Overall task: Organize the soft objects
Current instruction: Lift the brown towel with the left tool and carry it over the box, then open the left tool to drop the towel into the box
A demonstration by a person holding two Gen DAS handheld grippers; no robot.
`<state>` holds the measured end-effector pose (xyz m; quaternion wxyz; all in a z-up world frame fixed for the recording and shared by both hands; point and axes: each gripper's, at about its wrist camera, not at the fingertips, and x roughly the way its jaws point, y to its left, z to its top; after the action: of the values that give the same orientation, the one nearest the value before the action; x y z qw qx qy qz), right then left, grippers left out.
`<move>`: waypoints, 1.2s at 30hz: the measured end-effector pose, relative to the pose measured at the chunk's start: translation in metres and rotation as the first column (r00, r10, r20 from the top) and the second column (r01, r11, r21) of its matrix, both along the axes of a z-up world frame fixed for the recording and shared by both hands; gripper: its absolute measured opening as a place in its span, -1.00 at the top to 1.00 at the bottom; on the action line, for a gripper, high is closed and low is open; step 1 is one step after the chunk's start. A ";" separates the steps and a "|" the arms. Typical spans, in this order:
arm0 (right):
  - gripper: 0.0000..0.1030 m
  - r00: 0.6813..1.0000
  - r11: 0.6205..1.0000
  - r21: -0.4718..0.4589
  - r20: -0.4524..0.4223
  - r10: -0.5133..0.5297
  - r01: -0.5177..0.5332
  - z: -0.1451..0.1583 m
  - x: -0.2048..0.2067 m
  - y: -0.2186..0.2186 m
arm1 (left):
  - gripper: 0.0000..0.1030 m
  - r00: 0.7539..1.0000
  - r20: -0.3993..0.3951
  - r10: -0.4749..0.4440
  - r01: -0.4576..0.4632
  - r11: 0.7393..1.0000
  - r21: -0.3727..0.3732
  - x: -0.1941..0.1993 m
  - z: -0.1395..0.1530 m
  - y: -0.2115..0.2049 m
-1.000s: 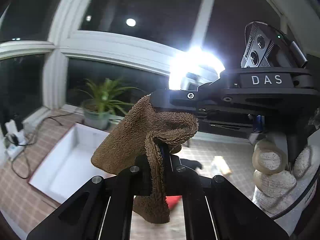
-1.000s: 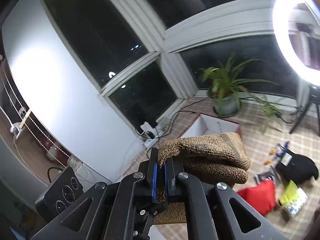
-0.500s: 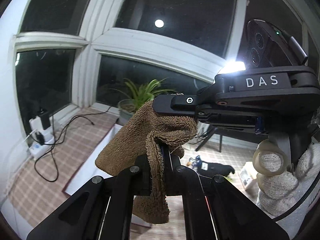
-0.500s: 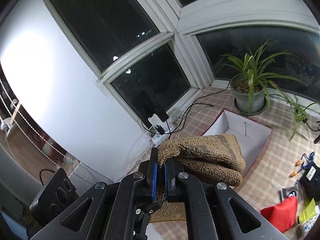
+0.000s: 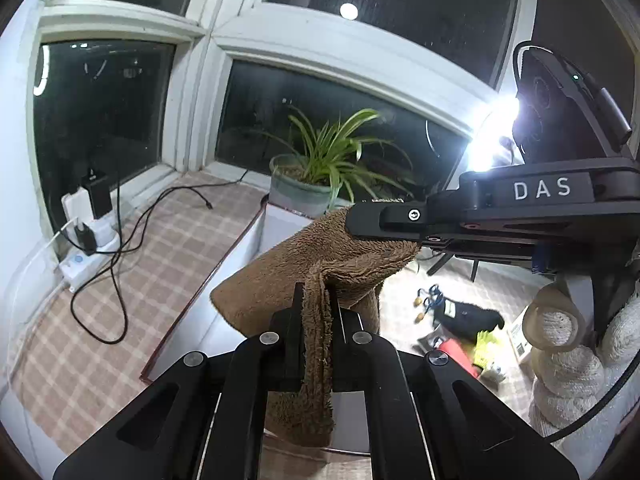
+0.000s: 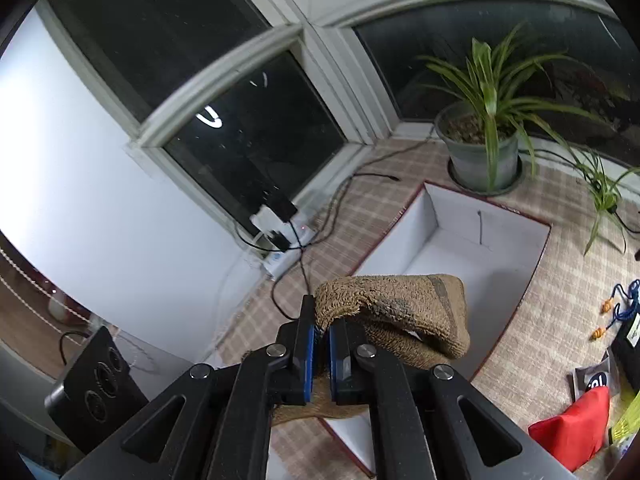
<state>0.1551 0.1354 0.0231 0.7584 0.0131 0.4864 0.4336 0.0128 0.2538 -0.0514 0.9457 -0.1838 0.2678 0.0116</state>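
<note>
Brown towel (image 5: pixel 320 264) stretched between both grippers above white box (image 6: pixel 500 240); left gripper (image 5: pixel 316 304) and right gripper (image 6: pixel 322 320) each pinch a towel edge

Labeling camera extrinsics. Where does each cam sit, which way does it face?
Left wrist: on the left gripper, facing the window and potted plant; shows its fingers, the right gripper, a gloved hand.
Right wrist: on the right gripper, angled down at the white box; shows its fingers.
Shared: brown towel, plant, box, power strip.
</note>
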 end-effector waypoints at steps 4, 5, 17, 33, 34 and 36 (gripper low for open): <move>0.78 1.000 0.999 -0.040 -0.002 -0.016 0.016 -0.012 0.004 0.001 | 0.90 1.000 -0.031 -0.004 0.005 1.000 0.009 0.005 -0.008 0.003; 0.72 1.000 0.999 -0.050 -0.001 -0.019 0.019 -0.013 0.005 0.002 | 0.90 0.999 -0.039 -0.007 0.007 1.000 0.006 0.007 -0.011 0.004; -0.30 0.995 0.995 -0.004 -0.008 -0.097 0.097 -0.001 0.005 -0.023 | -0.10 0.995 -0.096 0.022 -0.024 1.000 -0.012 0.010 -0.023 0.023; -0.52 0.958 0.961 0.010 0.087 -0.275 0.275 0.024 -0.020 -0.186 | -0.26 0.998 -0.060 0.032 -0.033 0.999 -0.014 -0.010 -0.002 0.014; -0.52 0.945 0.949 0.026 0.087 -0.314 0.313 0.027 -0.020 -0.209 | -0.26 0.998 -0.057 0.029 -0.030 0.999 -0.011 -0.011 0.000 0.010; -0.52 0.928 0.932 0.041 0.087 -0.361 0.359 0.031 -0.020 -0.239 | -0.31 0.998 -0.054 0.015 -0.016 1.000 -0.019 -0.011 0.004 0.000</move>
<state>0.1350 -0.1034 0.0541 0.8467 0.0912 0.4346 0.2932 0.0023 0.2541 -0.0474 0.9362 -0.1948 0.2918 0.0211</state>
